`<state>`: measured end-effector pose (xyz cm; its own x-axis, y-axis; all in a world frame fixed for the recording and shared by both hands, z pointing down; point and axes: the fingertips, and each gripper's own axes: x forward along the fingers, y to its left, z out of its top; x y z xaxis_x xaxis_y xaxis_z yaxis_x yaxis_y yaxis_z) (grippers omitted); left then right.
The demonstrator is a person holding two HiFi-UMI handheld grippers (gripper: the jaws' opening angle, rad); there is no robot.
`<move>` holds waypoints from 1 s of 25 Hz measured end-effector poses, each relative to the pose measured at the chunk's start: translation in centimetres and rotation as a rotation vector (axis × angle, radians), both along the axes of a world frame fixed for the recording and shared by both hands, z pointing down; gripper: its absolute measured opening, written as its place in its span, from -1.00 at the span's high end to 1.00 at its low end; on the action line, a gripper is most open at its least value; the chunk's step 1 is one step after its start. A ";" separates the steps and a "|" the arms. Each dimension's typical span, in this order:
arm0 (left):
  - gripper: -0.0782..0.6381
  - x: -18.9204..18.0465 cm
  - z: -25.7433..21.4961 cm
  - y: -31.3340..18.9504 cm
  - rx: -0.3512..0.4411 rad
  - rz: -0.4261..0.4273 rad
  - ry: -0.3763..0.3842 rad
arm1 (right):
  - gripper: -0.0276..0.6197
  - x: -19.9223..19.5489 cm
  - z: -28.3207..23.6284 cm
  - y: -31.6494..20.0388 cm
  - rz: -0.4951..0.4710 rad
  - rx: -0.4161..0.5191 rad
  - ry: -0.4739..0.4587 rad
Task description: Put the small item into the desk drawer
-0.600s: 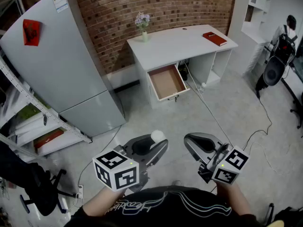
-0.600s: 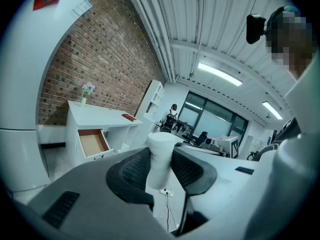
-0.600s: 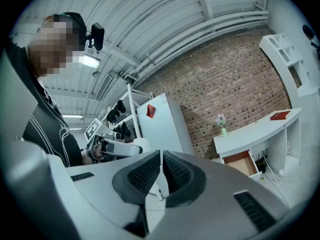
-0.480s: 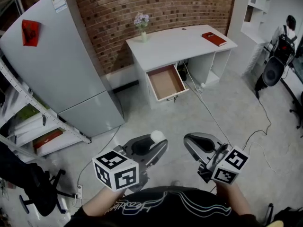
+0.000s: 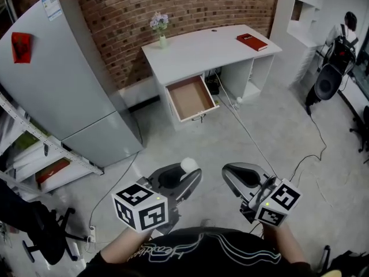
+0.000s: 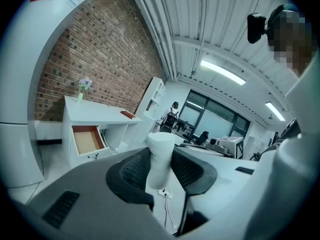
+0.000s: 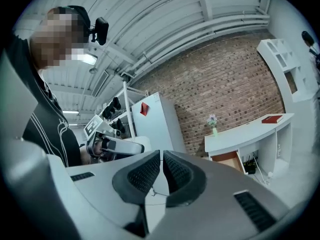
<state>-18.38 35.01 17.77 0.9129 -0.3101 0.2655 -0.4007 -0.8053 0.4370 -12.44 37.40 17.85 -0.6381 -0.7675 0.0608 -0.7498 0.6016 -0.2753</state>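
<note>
The small white cylinder [image 6: 160, 156], matte, smooth and round-topped, stands upright between the jaws of the left gripper [image 5: 183, 178]. The two black ribbed pads press on its lower half from either side, partway closed, and its top pokes out above them. It is held in the air over the grey concrete floor [image 5: 259, 131], well apart from the desk.

The right gripper [image 7: 161, 166] is beside the left one. Its two ribbed pads are all but together, with only a thin slit between them and nothing in it. Each gripper has a smooth grey plastic shell and carries one white cube printed with black square markers, two cubes in all.

Farther off, the white desk [image 5: 202, 51] has a flat rectangular top and stands against a red-brown brick wall [image 5: 173, 4]. Its one drawer [image 5: 189, 97] is pulled out at the front left, a shallow white-rimmed tray with a bare brown wooden bottom. At the back left corner of the desk top is one small pale green vase [image 5: 162, 40] of lilac flowers. Near the right edge lies one flat red book [image 5: 251, 41].

Left of the desk is a tall grey refrigerator [image 5: 63, 91] with smooth metal doors. Thin cables trail across the floor from under the desk.
</note>
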 end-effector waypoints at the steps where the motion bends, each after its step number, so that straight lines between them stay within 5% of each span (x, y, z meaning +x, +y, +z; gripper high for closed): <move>1: 0.37 1.0 0.1 0.1 -0.001 0.002 -0.001 | 0.76 0.9 0.1 0.1 0.004 -0.001 0.002; 15: 0.37 14.2 0.3 1.7 0.027 0.068 -0.027 | 0.76 13.6 0.9 1.8 0.068 0.006 -0.027; 25: 0.37 17.1 1.6 -1.0 0.019 0.091 -0.029 | 0.76 16.5 2.1 -1.0 0.090 -0.002 -0.026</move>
